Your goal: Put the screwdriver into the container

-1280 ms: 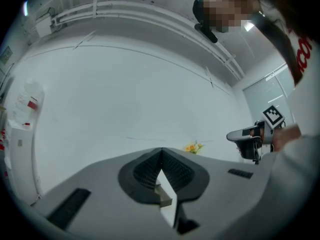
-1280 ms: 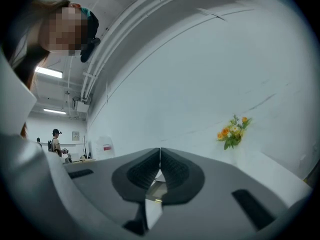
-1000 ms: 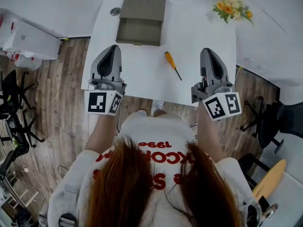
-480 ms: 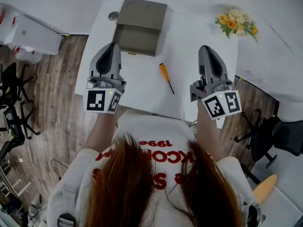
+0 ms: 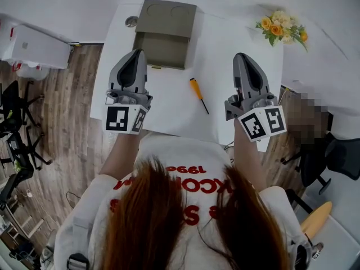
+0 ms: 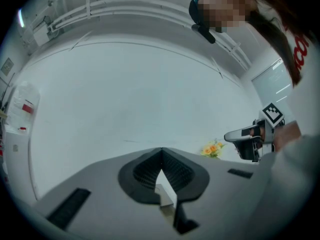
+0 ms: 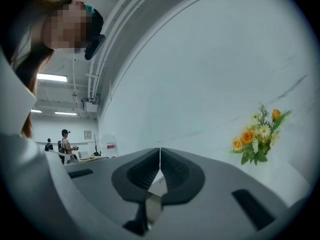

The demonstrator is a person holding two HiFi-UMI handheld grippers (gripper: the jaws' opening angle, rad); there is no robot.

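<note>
**Head view with both gripper views.** The screwdriver, with an orange handle and a dark shaft, is lying flat on a white worktop. Its handle is pointing away from the person and its tip is pointing back toward them.

Beyond the screwdriver and a little to its left, apart from it, the olive-grey container is sitting open and empty, its lid folded back.

The left gripper is hovering to the left of the screwdriver and the right gripper to its right. The screwdriver is lying between the two, touching neither and somewhat nearer the right one.

The left gripper's fingers are pressing together tip to tip with nothing between them. The right gripper's fingers are likewise clenched on nothing. Each gripper is carrying a cube with square markers at its rear.

Beyond the screwdriver and well to its right, a bunch of yellow and orange flowers is resting on the worktop in front of a white wall. Beyond the screwdriver and farther left than the container, a small grey disc is lying on the worktop.

Around the worktop a wood-plank floor is showing. A white box and black chairs are standing well to the screwdriver's left.
</note>
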